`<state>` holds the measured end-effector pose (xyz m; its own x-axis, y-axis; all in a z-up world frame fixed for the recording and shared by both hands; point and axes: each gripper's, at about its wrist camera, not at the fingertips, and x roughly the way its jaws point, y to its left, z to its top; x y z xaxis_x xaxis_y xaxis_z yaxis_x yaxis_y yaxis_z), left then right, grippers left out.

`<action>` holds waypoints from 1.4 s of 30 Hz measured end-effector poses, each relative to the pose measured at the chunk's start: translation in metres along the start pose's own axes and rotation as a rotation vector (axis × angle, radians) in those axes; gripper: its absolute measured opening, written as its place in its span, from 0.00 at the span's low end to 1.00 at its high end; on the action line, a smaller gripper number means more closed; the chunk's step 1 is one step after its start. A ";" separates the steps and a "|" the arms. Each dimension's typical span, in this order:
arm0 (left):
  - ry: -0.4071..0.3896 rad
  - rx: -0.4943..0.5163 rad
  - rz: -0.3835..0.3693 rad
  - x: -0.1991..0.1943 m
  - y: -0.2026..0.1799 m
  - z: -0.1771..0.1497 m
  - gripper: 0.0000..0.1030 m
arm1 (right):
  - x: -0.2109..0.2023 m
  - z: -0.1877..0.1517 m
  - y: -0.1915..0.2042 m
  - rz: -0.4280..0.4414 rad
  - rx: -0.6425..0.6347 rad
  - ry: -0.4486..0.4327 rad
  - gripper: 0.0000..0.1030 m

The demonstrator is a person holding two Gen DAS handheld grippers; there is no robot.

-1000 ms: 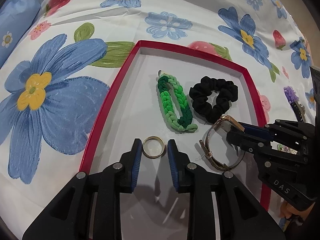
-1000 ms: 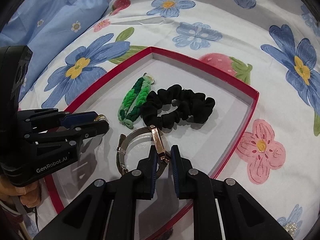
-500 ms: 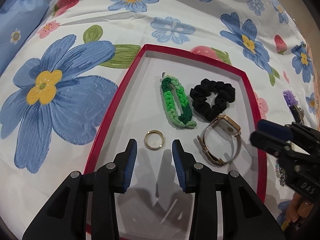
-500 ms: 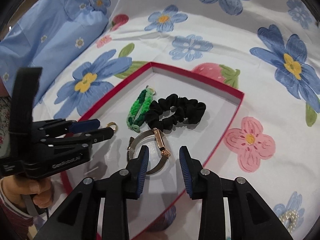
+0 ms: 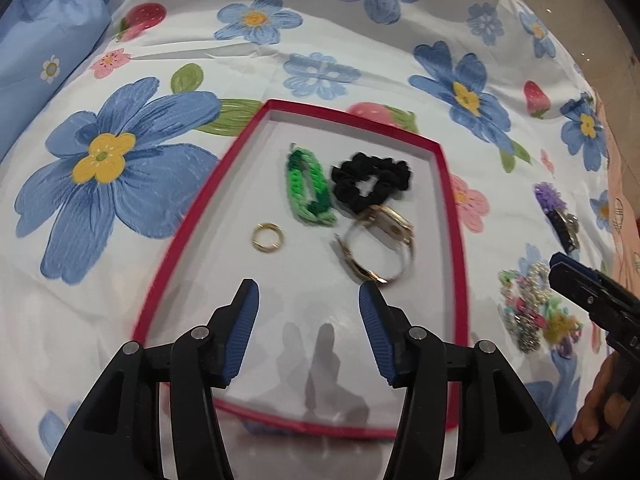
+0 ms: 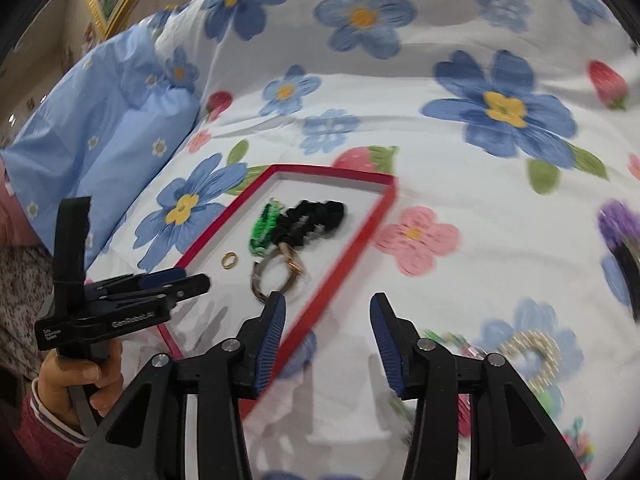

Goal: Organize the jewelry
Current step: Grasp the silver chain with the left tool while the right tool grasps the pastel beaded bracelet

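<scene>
**Both grippers empty, next piece waiting outside the tray**

Left gripper (image 5: pixel 308 292) spread wide, holding nothing, hovering over the near end of the red tray (image 5: pixel 460 264). Right gripper (image 6: pixel 326 304) likewise splayed and empty, straddling the tray's right rim and pointing toward the bedspread (image 6: pixel 460 152).

Inside the tray: gold ring (image 5: pixel 267 237) near the left wall, green braided bracelet (image 5: pixel 310 187) and black scrunchie (image 5: pixel 370 182) toward the far end, watch (image 5: pixel 378 246) near the right wall, just touching the scrunchie.

Risks, as a guess: tangled bead-and-pearl pile (image 5: pixel 536 308) off the tray's right side likely to lift as a clump; soft bedding may tilt the tray under a bumped rim; ring small enough to roll.

Compared with a second ago: ring and watch no longer between the fingers, both set down, both grippers pulled back and opened wider, right one swung away toward the pile.
</scene>
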<state>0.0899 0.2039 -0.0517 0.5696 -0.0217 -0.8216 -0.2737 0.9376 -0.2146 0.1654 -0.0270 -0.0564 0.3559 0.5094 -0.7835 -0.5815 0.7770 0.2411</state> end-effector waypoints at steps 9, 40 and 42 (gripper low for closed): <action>0.000 0.038 -0.048 -0.016 -0.036 -0.020 0.54 | -0.042 -0.035 -0.043 -0.061 0.086 -0.032 0.47; 0.069 0.248 -0.128 0.001 -0.148 -0.046 0.55 | -0.113 -0.124 -0.144 -0.229 0.282 -0.057 0.49; 0.073 0.260 -0.126 0.005 -0.152 -0.044 0.55 | -0.113 -0.124 -0.147 -0.235 0.282 -0.059 0.49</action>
<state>0.1004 0.0458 -0.0464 0.5271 -0.1596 -0.8347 0.0085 0.9831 -0.1826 0.1199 -0.2449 -0.0747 0.5020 0.3188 -0.8040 -0.2573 0.9425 0.2131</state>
